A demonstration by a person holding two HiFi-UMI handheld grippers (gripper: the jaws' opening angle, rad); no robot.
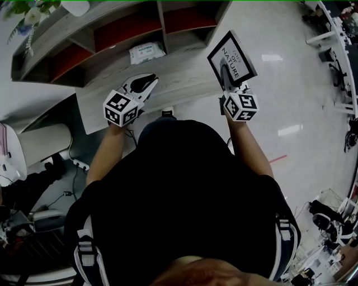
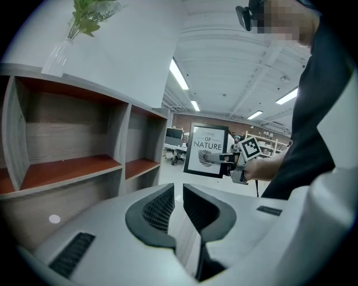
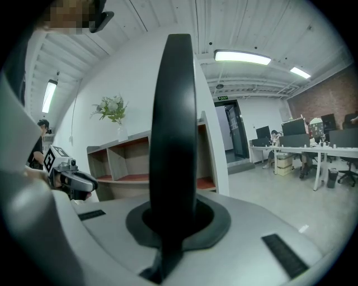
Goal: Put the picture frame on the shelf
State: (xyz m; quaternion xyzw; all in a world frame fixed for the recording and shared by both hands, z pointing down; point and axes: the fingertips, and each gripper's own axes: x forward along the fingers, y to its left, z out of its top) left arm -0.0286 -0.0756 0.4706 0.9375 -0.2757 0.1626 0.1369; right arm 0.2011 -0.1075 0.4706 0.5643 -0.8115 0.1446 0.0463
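My right gripper point(image 1: 226, 71) is shut on the picture frame point(image 1: 232, 53), a black frame around a white print with the word NATURE. It holds the frame upright in the air, right of the wooden shelf point(image 1: 123, 33) with its red-brown boards. In the right gripper view the frame point(image 3: 176, 111) stands edge-on between the jaws. The left gripper view shows the frame point(image 2: 208, 149) facing me, clamped at its lower right side by the right gripper point(image 2: 224, 160). My left gripper point(image 1: 146, 84) hovers in front of the shelf's lower edge, its jaws together with nothing between them point(image 2: 178, 192).
A pack of wet wipes point(image 1: 146, 52) lies in a middle shelf compartment. A glass vase with green sprigs point(image 2: 84, 17) stands on the shelf top at the left. Office desks and chairs point(image 3: 313, 151) fill the room to the right. Shiny floor point(image 1: 291, 111) lies under the right arm.
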